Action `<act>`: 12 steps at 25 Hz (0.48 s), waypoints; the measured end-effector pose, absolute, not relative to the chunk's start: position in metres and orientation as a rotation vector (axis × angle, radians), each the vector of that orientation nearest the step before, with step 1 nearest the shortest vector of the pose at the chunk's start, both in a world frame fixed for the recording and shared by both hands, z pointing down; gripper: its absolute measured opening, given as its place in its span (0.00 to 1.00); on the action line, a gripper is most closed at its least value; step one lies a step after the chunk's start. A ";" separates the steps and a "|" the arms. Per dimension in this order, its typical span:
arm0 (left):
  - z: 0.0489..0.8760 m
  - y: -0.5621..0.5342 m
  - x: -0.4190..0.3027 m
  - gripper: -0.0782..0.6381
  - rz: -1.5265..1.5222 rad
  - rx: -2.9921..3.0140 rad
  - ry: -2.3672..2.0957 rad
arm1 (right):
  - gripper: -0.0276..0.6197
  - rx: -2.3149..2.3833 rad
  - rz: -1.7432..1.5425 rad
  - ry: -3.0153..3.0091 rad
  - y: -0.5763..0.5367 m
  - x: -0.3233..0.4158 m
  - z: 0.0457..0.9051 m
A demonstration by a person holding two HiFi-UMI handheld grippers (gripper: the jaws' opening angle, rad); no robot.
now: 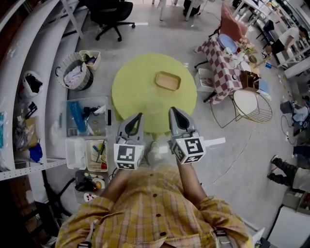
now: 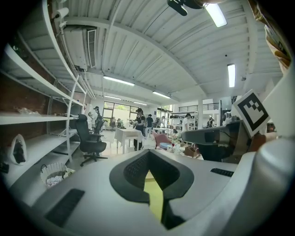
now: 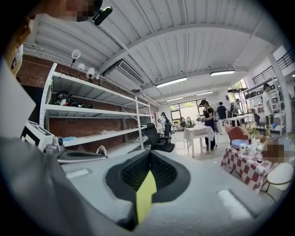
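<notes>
I'm holding the left gripper (image 1: pixel 140 116) and the right gripper (image 1: pixel 172 110) side by side at mid-frame, both with jaws pressed together and gripping nothing. They're hovering over the near edge of the yellow table (image 1: pixel 131 88), and the wooden tray (image 1: pixel 167 81) is lying just above centre, apart from both.

Grey concrete floor (image 1: pixel 242 164). White shelving (image 1: pixel 48 72) runs along the left, backed by a brick wall (image 3: pixel 92 126). Black office chair (image 1: pixel 114 14) beyond. Checked-cloth table (image 1: pixel 220 63) on the right. Ribbed white ceiling (image 3: pixel 184 41), strip lights (image 3: pixel 171 82) lit.
</notes>
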State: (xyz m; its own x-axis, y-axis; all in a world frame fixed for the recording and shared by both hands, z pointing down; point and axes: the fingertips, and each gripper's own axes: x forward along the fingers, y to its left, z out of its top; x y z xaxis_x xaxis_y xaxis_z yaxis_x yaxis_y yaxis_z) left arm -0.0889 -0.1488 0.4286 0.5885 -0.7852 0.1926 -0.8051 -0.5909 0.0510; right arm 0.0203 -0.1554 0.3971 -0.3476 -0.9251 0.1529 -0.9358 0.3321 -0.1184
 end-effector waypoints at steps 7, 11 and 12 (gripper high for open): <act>0.445 -0.169 -0.071 0.11 0.290 2.659 -1.362 | 0.04 1.734 0.363 -2.531 -0.179 0.040 0.421; 0.461 -0.177 -0.066 0.11 0.317 2.618 -1.368 | 0.04 1.686 0.429 -2.496 -0.193 0.046 0.448; 0.465 -0.178 -0.065 0.11 0.325 2.609 -1.370 | 0.04 1.674 0.440 -2.484 -0.197 0.046 0.456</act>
State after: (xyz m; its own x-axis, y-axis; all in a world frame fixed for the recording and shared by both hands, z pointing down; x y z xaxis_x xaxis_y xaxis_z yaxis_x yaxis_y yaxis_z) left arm -0.0653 -0.1782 0.4651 0.5524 -0.7877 0.2727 -0.8263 -0.5606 0.0545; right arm 0.0463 -0.1965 0.4558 -0.3839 -0.8878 0.2539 -0.9210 0.3484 -0.1745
